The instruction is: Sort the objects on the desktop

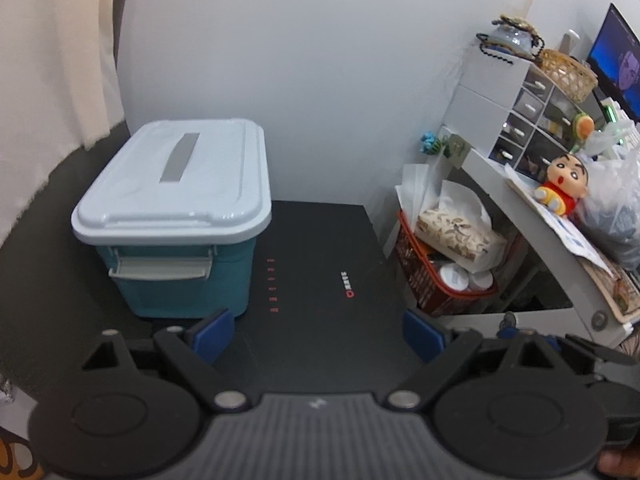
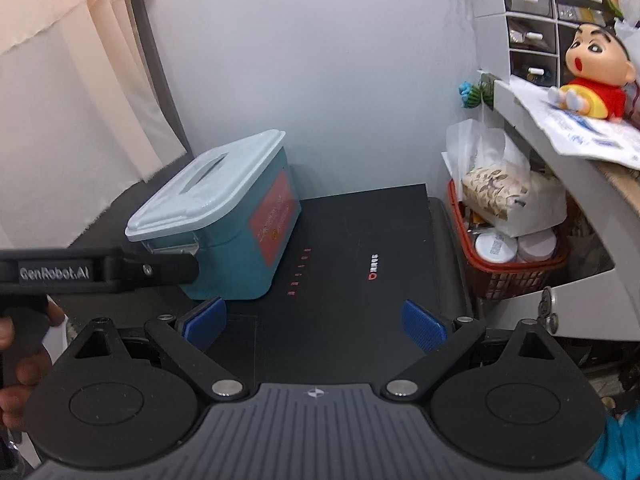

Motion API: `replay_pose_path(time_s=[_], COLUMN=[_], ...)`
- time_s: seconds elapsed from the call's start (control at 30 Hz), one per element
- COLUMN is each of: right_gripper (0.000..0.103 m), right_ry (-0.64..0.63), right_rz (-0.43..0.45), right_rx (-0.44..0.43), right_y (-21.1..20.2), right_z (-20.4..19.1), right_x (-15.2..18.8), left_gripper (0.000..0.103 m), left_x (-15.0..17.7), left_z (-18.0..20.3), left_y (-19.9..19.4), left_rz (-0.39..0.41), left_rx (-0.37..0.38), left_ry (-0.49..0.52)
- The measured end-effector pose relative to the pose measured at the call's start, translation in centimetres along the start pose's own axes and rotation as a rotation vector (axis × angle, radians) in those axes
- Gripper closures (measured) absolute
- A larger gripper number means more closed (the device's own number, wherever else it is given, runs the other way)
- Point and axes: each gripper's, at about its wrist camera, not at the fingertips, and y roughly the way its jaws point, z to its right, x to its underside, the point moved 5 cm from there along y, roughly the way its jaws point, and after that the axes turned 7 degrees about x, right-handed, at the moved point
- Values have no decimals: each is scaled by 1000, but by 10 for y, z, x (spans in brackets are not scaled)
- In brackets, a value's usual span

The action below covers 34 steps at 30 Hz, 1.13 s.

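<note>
Both the left claw [image 1: 318, 330] and the right claw [image 2: 314, 322] are gaping wide and gripping nothing, hovering over the black table [image 1: 320, 240] near the lidded teal plastic storage box [image 1: 176, 216].

Dark desk [image 1: 60, 248], black mat [image 1: 320, 272] laid on its middle. Teal storage box with pale blue lid [image 1: 176, 216] sits on the desk, overlapping the mat's left edge. Red basket [image 1: 432, 280] stands just right of the mat, under a white shelf [image 1: 540, 240].
</note>
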Motion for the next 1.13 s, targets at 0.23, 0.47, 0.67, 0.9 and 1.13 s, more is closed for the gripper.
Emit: replay_pose_path(time_s=[0.23,0.47,0.67,0.9,1.13], right_gripper=[6,6,6,6,6], right_ry=[13,3,-1,-11,-9], right_rz=[9,16,11,13,9], right_rx=[7,34,39,54,52], right_y=[11,18,21,24,27], right_z=[3,7,6,9,10], right_x=[4,12,16,17,17], left_gripper=[13,14,14,14,13], left_x=[6,13,17,20,23], left_z=[-9,-12,-15,-16,-18], left_y=[4,7,11,13,16], left_rz=[6,-5,-17,-26,-40], left_rx=[-12,-23,-27,-23,-13], left_ry=[-10,7,11,21,11])
